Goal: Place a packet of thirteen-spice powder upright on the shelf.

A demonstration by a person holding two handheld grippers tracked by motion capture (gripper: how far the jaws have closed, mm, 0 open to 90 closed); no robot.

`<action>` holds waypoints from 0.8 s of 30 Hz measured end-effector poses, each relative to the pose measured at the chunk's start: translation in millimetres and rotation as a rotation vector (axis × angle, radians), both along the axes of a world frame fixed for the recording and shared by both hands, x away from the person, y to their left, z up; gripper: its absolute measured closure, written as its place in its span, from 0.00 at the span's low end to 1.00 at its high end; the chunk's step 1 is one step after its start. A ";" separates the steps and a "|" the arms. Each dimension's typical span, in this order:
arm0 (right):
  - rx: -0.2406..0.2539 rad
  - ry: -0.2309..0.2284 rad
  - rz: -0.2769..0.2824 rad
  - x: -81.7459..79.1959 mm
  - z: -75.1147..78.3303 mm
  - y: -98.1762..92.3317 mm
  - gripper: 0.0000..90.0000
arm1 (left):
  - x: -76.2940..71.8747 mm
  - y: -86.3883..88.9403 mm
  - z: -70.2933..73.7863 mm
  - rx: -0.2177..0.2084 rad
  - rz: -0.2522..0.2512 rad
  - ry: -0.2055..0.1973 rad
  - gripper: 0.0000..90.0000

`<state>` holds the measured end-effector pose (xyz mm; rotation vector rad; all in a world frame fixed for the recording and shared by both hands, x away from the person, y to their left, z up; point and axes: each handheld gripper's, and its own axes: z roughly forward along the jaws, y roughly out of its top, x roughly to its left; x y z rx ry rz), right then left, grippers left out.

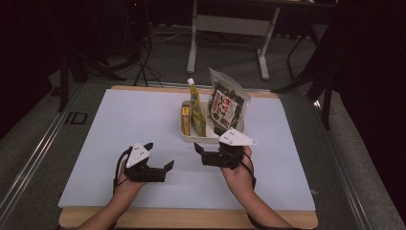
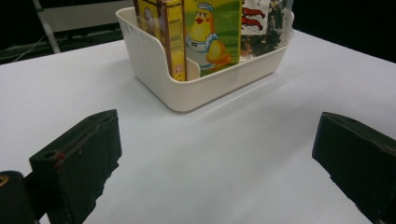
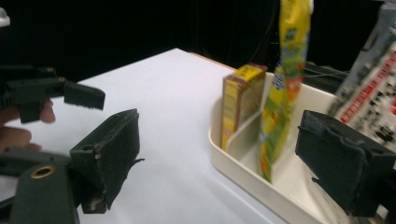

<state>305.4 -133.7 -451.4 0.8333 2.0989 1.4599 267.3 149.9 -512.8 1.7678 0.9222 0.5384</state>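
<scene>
One tray, three packs, two grippers

One white tray [image 1: 186, 135] holds one yellow box [image 1: 185, 120], one yellow pouch [image 1: 196, 110] and one seaweed bag [image 1: 227, 103]; two grippers, left [image 1: 160, 158] and right [image 1: 200, 152].

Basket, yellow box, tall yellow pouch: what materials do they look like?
Basket: likely moulded plastic, cream, matte with a slight sheen; ribbed walls, rounded rim.
Yellow box: probably printed cardboard; crisp folded edges, flat faces.
Tall yellow pouch: seemingly flexible plastic film, glossy; it curves and shows highlights.

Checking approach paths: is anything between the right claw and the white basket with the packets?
Nothing visible does. The right claw stands open just short of the white basket, with bare white tabletop between them. The left claw is off to the side.
</scene>
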 end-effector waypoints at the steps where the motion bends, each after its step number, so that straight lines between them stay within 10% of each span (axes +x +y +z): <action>1: -0.003 -0.001 0.000 -1.8 -0.3 -3.6 0.15 | 0.0 0.0 0.0 -0.001 -0.001 0.000 0.02; 24: -0.125 0.043 -0.020 -23.1 -30.3 -60.3 0.15 | -0.1 -1.9 -1.7 0.000 -0.033 0.011 0.02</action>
